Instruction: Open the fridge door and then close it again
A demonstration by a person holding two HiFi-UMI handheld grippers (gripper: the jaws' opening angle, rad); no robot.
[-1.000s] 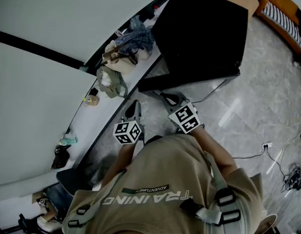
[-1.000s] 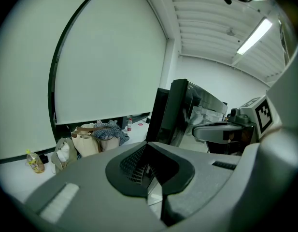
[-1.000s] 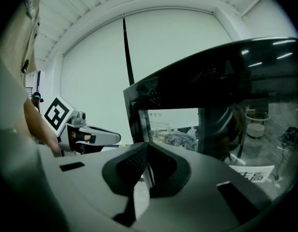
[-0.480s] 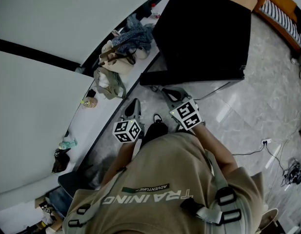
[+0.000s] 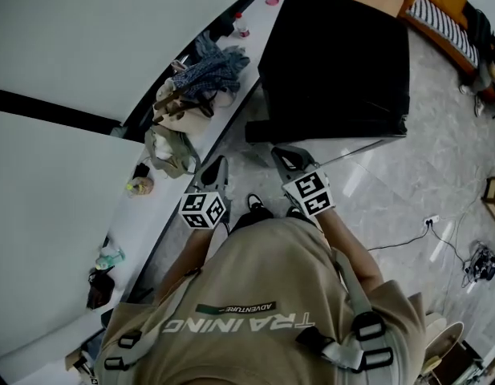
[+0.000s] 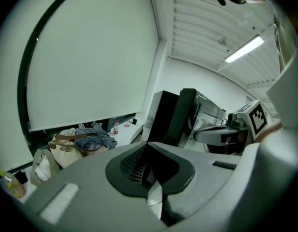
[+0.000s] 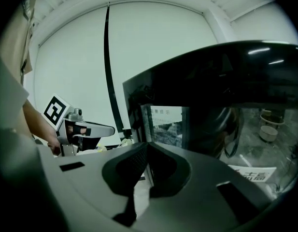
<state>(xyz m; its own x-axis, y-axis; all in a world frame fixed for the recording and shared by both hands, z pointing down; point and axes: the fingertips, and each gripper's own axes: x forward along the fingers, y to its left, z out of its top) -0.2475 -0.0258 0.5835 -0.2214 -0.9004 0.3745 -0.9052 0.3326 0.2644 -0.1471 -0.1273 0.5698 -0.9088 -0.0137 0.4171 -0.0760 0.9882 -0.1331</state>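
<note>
The black fridge [image 5: 335, 62] stands ahead of me on the floor, seen from above in the head view. The left gripper view shows its dark side [image 6: 172, 112], and the right gripper view shows its reflective glass front [image 7: 211, 115], which looks shut. My left gripper [image 5: 218, 167] is held short of the fridge's near left corner, shut and holding nothing. My right gripper [image 5: 284, 156] hangs just before the fridge's front edge, also shut and holding nothing. Neither touches the fridge. The left gripper [image 7: 98, 128] also shows in the right gripper view, and the right gripper [image 6: 206, 135] in the left gripper view.
A long white counter [image 5: 231, 95] runs along the wall at left, carrying bags [image 5: 173, 147], a heap of clothes [image 5: 211, 70] and small bottles [image 5: 242, 27]. A cable and socket [image 5: 430, 223] lie on the tiled floor at right. A striped bench [image 5: 440, 14] stands beyond the fridge.
The person has stepped forward and a shoe now shows below the grippers. Both grippers stay shut and side by side, and the fridge has shifted slightly up in the view.
</note>
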